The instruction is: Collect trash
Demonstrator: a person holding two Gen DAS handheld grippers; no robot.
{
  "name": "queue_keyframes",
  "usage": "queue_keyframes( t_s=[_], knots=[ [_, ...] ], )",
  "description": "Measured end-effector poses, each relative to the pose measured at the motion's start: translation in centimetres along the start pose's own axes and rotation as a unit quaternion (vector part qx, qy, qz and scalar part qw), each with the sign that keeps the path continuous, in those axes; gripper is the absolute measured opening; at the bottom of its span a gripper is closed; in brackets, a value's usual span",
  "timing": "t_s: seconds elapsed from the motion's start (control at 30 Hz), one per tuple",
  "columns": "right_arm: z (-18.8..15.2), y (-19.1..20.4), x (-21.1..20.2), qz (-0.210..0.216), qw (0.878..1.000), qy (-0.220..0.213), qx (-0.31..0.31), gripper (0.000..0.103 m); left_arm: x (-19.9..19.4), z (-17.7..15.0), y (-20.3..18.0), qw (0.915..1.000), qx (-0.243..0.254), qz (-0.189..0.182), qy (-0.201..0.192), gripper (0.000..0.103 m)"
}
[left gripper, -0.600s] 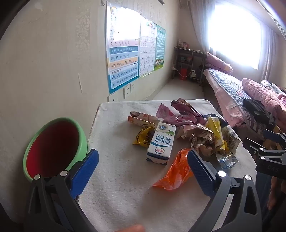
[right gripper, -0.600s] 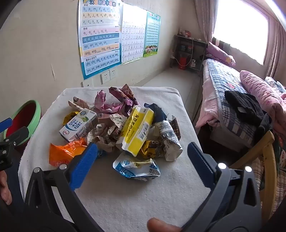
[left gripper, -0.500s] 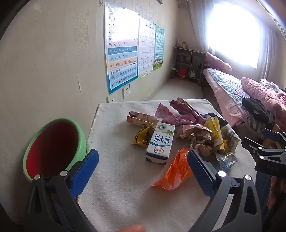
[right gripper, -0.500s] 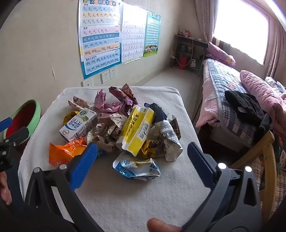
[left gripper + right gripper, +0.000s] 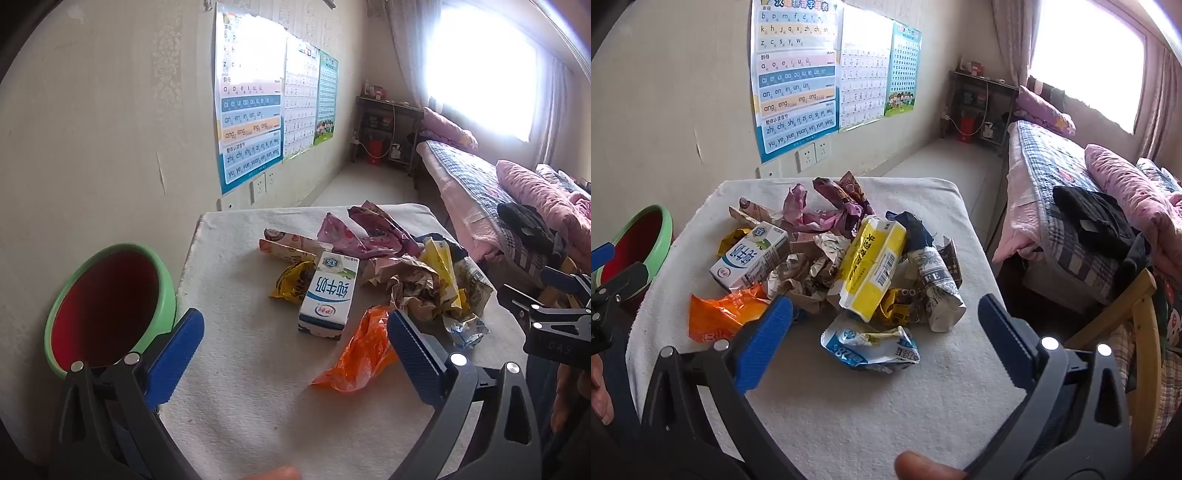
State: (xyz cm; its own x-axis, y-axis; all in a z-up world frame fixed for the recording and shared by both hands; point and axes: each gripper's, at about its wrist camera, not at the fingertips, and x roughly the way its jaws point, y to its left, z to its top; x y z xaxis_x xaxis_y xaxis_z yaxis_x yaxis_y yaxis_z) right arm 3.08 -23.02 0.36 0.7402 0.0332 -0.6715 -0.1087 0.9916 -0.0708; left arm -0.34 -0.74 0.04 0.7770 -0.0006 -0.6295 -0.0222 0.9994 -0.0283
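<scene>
Both the left gripper (image 5: 295, 343) and right gripper (image 5: 884, 325) gape wide, empty; the left should straddle the crinkled orange plastic wrapper (image 5: 360, 354) beside the white milk carton (image 5: 328, 295) and pinch low.

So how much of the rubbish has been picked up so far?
None that shows. The green bin beside the table looks empty in its visible part. Both the left gripper and the right gripper hover with jaws open, holding nothing. Everything remains: the milk carton, orange wrapper, yellow packet, blue-white wrapper and crumpled paper.
</scene>
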Motion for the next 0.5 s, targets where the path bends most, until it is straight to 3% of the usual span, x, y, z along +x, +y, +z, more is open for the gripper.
queue_keyframes(
  t_s=[0.5],
  knots=[
    [-0.03, 0.01, -0.03, -0.002, 1.0, 0.002, -0.001, 0.099, 0.12, -0.14, 0.06, 1.0, -0.001, -0.003, 0.001, 0.095]
  ],
)
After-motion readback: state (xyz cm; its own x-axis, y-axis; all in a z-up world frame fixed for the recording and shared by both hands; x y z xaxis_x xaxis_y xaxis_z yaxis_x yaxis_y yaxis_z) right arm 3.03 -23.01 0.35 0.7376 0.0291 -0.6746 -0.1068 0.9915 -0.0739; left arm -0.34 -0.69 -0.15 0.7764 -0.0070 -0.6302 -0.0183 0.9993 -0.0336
